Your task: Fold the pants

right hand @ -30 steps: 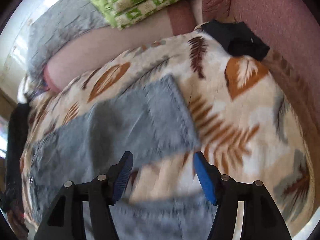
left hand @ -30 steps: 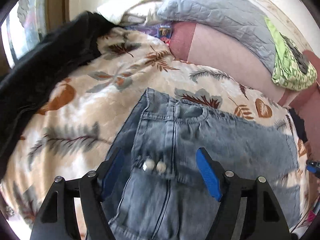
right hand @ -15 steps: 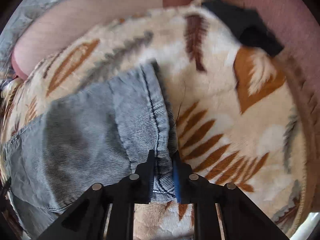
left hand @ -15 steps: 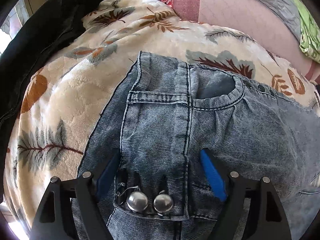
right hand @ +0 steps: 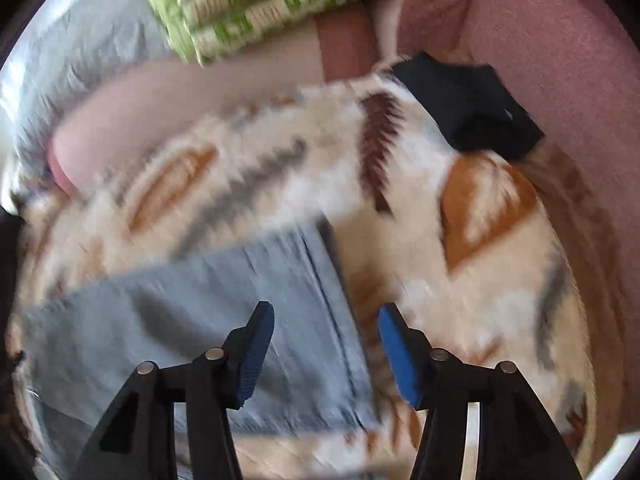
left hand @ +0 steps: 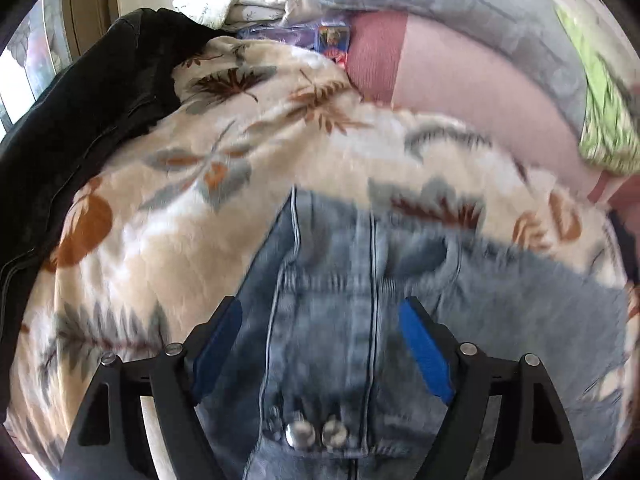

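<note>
Faded blue denim pants (left hand: 360, 320) lie flat on a cream blanket (left hand: 168, 240) printed with leaves, waistband and two metal buttons (left hand: 316, 434) toward the left gripper (left hand: 320, 344), whose jaws stand apart above the fabric. The right gripper (right hand: 326, 350) is opening over a leg hem (right hand: 320, 288), its pads clear of the cloth. No writing or brand is readable; both views are blurred.
</note>
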A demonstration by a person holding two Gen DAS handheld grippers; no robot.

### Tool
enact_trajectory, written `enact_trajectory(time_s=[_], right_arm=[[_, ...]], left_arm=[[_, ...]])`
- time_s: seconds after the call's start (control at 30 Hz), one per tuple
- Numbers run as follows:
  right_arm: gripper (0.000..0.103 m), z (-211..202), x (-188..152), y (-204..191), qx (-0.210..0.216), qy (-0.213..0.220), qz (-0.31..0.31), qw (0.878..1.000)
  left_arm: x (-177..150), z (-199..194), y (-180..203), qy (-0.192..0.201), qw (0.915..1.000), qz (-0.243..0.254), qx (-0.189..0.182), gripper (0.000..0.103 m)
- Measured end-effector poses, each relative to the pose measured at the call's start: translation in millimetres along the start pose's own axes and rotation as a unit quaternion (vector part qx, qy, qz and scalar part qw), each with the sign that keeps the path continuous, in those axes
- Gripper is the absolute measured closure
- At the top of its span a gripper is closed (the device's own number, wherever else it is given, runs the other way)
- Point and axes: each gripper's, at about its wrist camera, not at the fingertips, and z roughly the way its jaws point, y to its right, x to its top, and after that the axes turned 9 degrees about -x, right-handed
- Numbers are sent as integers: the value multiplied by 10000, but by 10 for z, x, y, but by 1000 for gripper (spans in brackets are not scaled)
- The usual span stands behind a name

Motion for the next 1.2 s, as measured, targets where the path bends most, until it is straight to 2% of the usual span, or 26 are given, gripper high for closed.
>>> enact_trajectory(time_s=[0.1, 0.2, 0.23, 0.33, 0.4, 0.43, 0.47, 0.57, 0.73, 0.77, 0.8, 0.83, 0.87, 1.0, 1.2], right_arm=[[45, 287, 259, -134, 105, -310, 11, 9995], [48, 494, 263, -247, -10, -504, -119, 9987], [55, 562, 220, -256, -27, -594, -157, 9981], [61, 671, 142, -267, -145, -648, -213, 9976], [61, 681, 140, -250, -139, -649, -209, 9976], [62, 682, 139, -251, -146, -647, -234, 9975], [62, 675, 140, -255, -155, -635, -264, 9975], [62, 683, 148, -256, -178, -650, -309, 9972], [63, 737, 178, -304, -218, -671, -345, 9969], [66, 742, 183, -312, -210, -673, -365, 9968], [72, 738, 186, -324, -233, -661, -391, 9968], [84, 719, 190, -344, -253, -632, -425, 9968], [90, 705, 195, -375, -244, -613, -462, 9968], [92, 485, 216, -427, -285, -351, -511, 9977], [92, -95, 176, -244, 36, 142, -359, 9992]], left_arm=[[222, 104, -210, -112, 9968, -553, -570, 22], [394, 272, -366, -248, 9910, -1024, -823, 22], [437, 318, -396, -283, 9901, -1084, -850, 24], [544, 472, -423, -366, 9913, -1063, -689, 25], [597, 543, -461, -394, 9900, -1152, -712, 34], [617, 578, -459, -434, 9891, -1180, -769, 45], [630, 587, -456, -425, 9883, -1205, -837, 49], [665, 648, -374, -431, 9879, -1113, -995, 49], [720, 898, -465, -585, 9856, -1313, -885, 49], [725, 910, -478, -571, 9862, -1297, -858, 59], [734, 918, -472, -560, 9880, -1219, -765, 72], [740, 939, -466, -618, 9894, -1145, -640, 102], [738, 953, -466, -670, 9902, -1103, -527, 101], [732, 809, -463, -471, 9937, -916, -438, 101], [697, 33, -330, 179, 9942, -736, -769, 101]])
